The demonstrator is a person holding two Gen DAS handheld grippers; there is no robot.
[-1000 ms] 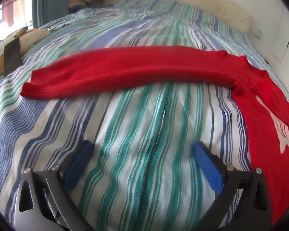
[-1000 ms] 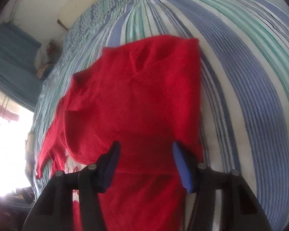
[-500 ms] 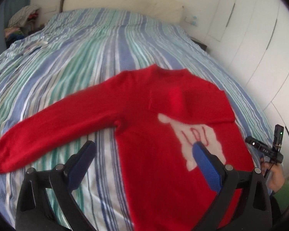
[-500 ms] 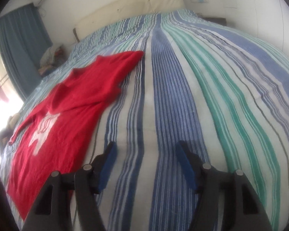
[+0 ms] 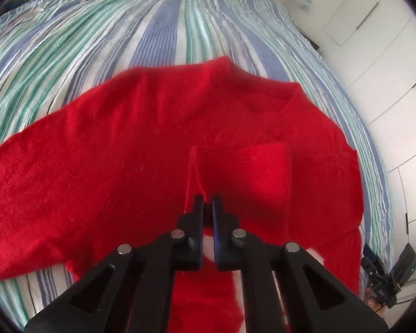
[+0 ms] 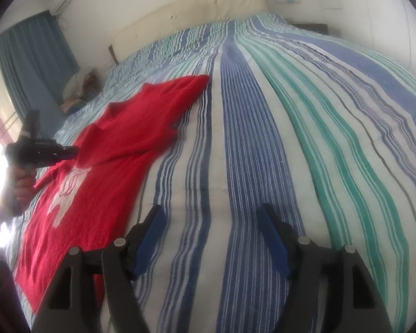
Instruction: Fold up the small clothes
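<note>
Both grippers share one build: the left gripper (image 5: 208, 202) and right gripper (image 6: 212, 238) have matte black triangular-cutout linkages, round silver pivot pins (four on each) and blue finger pads (image 6: 274, 247), gripped by a bare-skinned hand (image 6: 20, 186).

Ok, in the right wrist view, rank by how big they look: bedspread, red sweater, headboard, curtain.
1. Bedspread, by far.
2. Red sweater.
3-4. Curtain and headboard look alike; both lie far back, so unranked.
</note>
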